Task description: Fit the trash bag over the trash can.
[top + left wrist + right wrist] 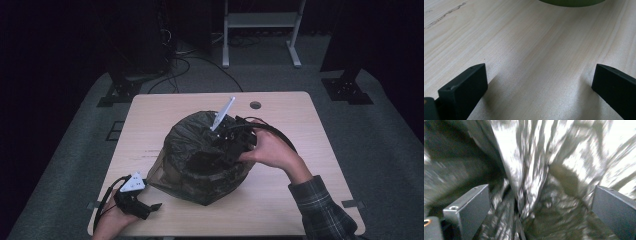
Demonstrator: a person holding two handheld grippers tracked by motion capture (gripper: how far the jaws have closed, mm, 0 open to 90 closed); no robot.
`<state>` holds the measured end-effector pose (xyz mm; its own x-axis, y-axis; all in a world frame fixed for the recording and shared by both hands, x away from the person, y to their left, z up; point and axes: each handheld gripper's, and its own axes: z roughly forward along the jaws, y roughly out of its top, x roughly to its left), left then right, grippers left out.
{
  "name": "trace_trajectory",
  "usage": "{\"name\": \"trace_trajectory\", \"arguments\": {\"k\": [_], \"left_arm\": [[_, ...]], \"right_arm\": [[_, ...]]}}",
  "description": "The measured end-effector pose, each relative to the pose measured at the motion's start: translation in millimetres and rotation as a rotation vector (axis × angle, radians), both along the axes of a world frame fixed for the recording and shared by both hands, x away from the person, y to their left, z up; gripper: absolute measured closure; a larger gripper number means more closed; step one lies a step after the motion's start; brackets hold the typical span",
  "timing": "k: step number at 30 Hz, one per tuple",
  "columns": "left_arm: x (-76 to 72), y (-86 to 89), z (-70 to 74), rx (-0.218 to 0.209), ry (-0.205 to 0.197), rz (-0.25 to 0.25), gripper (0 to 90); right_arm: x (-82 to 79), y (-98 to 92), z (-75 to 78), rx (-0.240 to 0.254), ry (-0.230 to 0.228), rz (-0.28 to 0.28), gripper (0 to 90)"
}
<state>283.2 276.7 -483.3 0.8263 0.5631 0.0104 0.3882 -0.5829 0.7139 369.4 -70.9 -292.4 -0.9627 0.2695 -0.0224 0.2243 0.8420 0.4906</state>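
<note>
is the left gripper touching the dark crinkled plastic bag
Apart. The high view shows the left gripper on the wooden table, bare tabletop between it and the dark crinkled plastic bag.

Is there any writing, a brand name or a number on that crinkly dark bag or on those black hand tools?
None can be read. The dark crinkled plastic bag, the black left gripper, the black right gripper and the pale wooden table show no legible lettering.

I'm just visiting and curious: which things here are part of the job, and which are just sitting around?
In the job:
- dark plastic bag over a green bin
- right gripper, jaws open at the bag's mouth
- left gripper, idle, open

Just around:
- table
- white stand
- floor cables
</note>
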Motion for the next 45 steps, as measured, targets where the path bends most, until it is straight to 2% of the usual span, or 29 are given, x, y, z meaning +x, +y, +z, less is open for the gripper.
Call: {"name": "trace_trajectory", "arguments": {"k": [5, 10, 16, 19, 23, 24, 27, 30, 34, 35, 38, 41, 43, 44, 45], "left_arm": [[0.0, 0.0, -0.1, -0.001, 0.001, 0.000, 0.0], [-0.1, 0.0, 0.0, -0.001, 0.001, -0.001, 0.0], [0.0, 0.0, 0.0, -0.001, 0.001, -0.002, 0.0], [0.0, -0.1, -0.1, -0.001, 0.001, -0.002, 0.0], [0.1, 0.0, 0.0, -0.001, 0.001, -0.002, 0.0], [0.1, 0.0, 0.0, -0.001, 0.001, -0.003, 0.0], [0.1, 0.0, 0.0, 0.000, 0.001, -0.003, 0.0], [0.1, 0.0, 0.0, 0.000, 0.001, -0.003, 0.0], [0.1, 0.0, 0.0, 0.000, 0.000, -0.003, 0.0], [0.1, 0.0, -0.1, -0.001, 0.001, -0.003, 0.0], [0.1, 0.0, 0.0, 0.000, 0.001, -0.003, 0.0], [0.2, 0.1, 0.1, 0.002, 0.000, -0.005, 0.0], [0.1, 0.1, 0.1, 0.002, 0.001, -0.005, 0.0], [0.2, 0.1, 0.1, 0.001, 0.001, -0.005, 0.0], [0.2, 0.1, 0.1, 0.002, 0.001, -0.005, 0.0]], "right_arm": [[3.4, 13.2, 17.2, 0.044, -0.034, -0.004, 1.0], [11.2, 35.7, 17.5, 0.035, -0.034, -0.006, 1.0], [29.8, 61.5, -2.9, -0.035, 0.001, -0.036, 0.9], [38.8, 73.1, -18.3, -0.093, 0.012, -0.051, 0.5], [43.5, 78.5, -28.0, -0.123, 0.024, -0.064, 0.5], [45.1, 81.6, -33.2, -0.143, 0.020, -0.069, 0.5], [45.5, 83.5, -35.5, -0.154, 0.014, -0.073, 0.5], [41.7, 81.4, -28.1, -0.131, -0.010, -0.068, 0.5], [31.8, 73.8, -6.9, -0.073, -0.040, -0.060, 0.5], [26.4, 71.8, 3.2, -0.044, -0.049, -0.054, 0.5], [21.3, 72.7, 10.9, -0.016, -0.053, -0.042, 0.5], [16.0, 80.2, 13.3, 0.002, -0.044, -0.018, 0.5], [14.4, 88.5, 9.0, -0.009, -0.037, -0.006, 0.5], [15.4, 97.8, 1.0, -0.032, -0.025, 0.008, 0.5], [15.4, 97.8, 1.0, -0.032, -0.025, 0.008, 0.5]]}}
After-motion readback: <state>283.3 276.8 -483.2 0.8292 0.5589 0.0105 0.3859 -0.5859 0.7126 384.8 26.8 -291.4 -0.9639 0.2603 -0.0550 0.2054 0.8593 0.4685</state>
